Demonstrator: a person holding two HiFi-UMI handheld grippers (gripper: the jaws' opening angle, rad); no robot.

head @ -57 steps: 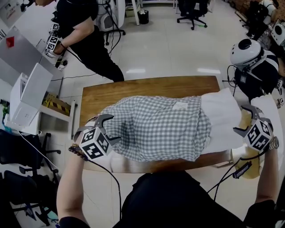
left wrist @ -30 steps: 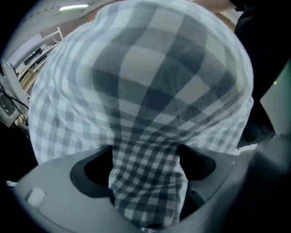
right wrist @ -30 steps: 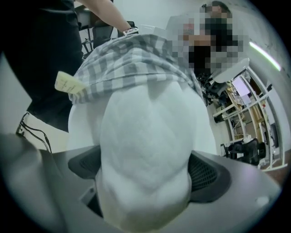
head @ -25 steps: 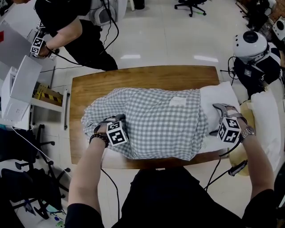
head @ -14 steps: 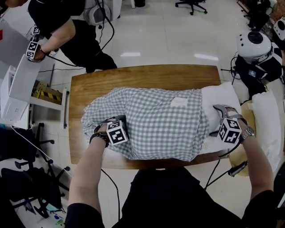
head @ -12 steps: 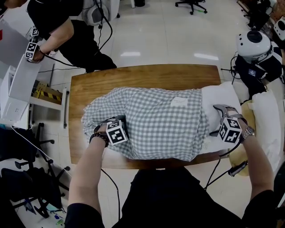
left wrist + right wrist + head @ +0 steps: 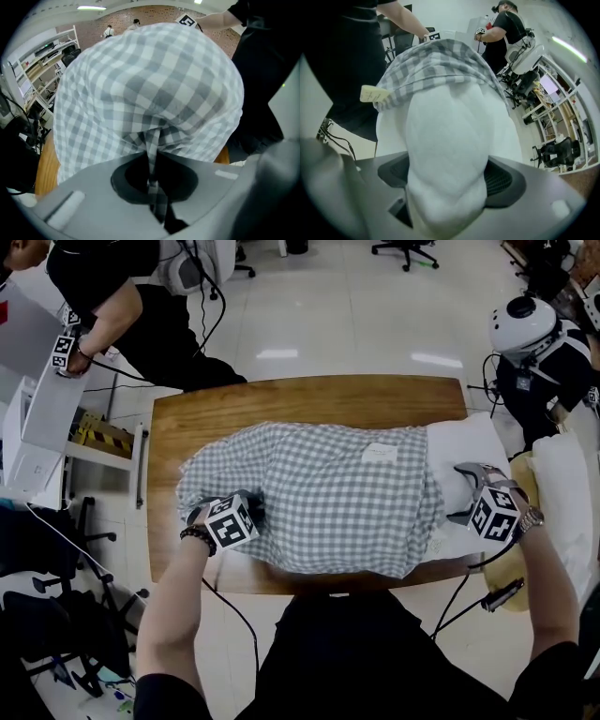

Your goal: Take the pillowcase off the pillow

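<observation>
A grey-and-white checked pillowcase (image 7: 328, 502) covers most of a white pillow (image 7: 464, 451) that lies across the wooden table (image 7: 309, 399). The pillow's bare end sticks out on the right. My left gripper (image 7: 248, 507) sits at the pillowcase's front left; its jaws have just been closing and now pinch a fold of the checked cloth (image 7: 150, 84), which runs down between the left gripper's (image 7: 152, 176) jaws. My right gripper (image 7: 457, 493) is on the bare pillow end. Its jaws have just been closing, and the white pillow (image 7: 445, 154) bulges, squeezed between the right gripper's (image 7: 445, 187) pads.
A person in black (image 7: 141, 296) stands at the back left beside a white machine (image 7: 42, 427). A white helmet-shaped device (image 7: 525, 324) and another white pillow (image 7: 567, 493) are at the right. A small label (image 7: 380, 454) shows on the pillowcase. Cables hang below the table's front edge.
My left gripper has shut on the checked cloth and moved slightly left and toward me, lifting the cloth. My right gripper has closed in on the pillow end.
</observation>
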